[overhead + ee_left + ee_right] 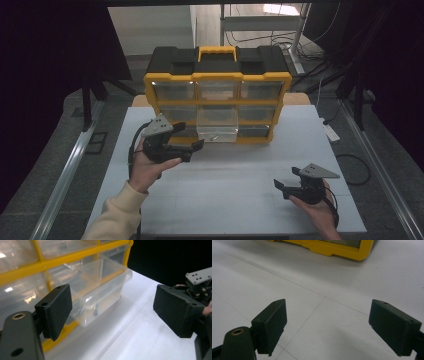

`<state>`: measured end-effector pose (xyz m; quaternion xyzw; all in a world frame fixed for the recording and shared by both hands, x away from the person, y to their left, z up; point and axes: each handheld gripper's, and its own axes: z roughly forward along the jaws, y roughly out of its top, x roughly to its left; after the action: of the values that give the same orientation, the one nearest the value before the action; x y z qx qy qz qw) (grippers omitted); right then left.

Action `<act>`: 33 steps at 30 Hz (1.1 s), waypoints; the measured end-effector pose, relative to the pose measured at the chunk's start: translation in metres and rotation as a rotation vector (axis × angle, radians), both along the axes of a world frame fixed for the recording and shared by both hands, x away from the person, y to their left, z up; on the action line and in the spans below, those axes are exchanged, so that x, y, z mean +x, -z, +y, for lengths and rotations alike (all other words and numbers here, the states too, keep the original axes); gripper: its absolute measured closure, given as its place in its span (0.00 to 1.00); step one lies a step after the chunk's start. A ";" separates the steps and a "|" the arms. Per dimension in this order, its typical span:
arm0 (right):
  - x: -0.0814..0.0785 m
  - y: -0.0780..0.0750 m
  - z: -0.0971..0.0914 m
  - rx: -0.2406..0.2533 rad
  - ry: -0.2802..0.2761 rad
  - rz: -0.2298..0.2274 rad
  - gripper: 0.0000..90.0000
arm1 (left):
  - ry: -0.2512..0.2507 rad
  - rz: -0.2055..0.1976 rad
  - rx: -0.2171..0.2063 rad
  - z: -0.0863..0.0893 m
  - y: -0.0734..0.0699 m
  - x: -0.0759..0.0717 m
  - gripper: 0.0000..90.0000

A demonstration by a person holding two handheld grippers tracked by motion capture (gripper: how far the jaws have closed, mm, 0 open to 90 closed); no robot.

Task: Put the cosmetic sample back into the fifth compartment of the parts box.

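Observation:
A yellow and black organizer [218,76] with clear drawers stands at the back of the white table [240,200]. Its lower middle drawer [217,131] is pulled out, and a small dark part [96,312] lies inside it. My left gripper [189,136] hovers just left of that drawer, open with nothing between its pads. In the left gripper view the drawer [100,297] sits just beyond the open left gripper [112,312]. My right gripper [287,178] rests low at the table's front right, open and empty. In its own view the right gripper [327,327] points over bare table.
The organizer's yellow base [332,248] lies far ahead of the right gripper. The other hand's gripper [197,287] shows at the right of the left gripper view. Metal floor rails [70,165] run along both sides of the table, and cables [350,165] lie at the right.

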<state>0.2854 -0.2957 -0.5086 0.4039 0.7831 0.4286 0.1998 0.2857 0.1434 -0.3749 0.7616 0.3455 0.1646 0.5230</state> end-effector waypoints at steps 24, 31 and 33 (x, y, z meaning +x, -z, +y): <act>-0.001 -0.001 0.000 0.034 -0.031 -0.004 0.17 | -0.164 0.140 0.036 0.063 0.120 -0.044 0.17; -0.001 0.000 0.001 0.033 -0.053 -0.002 0.17 | -0.177 0.122 0.119 0.059 0.134 -0.044 0.17; -0.001 0.000 0.001 0.035 -0.059 0.002 0.17 | -0.175 0.118 0.144 0.057 0.136 -0.042 0.17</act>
<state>0.2845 -0.2942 -0.5088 0.3845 0.7873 0.4475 0.1794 0.2436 0.2005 -0.5112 0.7724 0.4279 0.1889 0.4296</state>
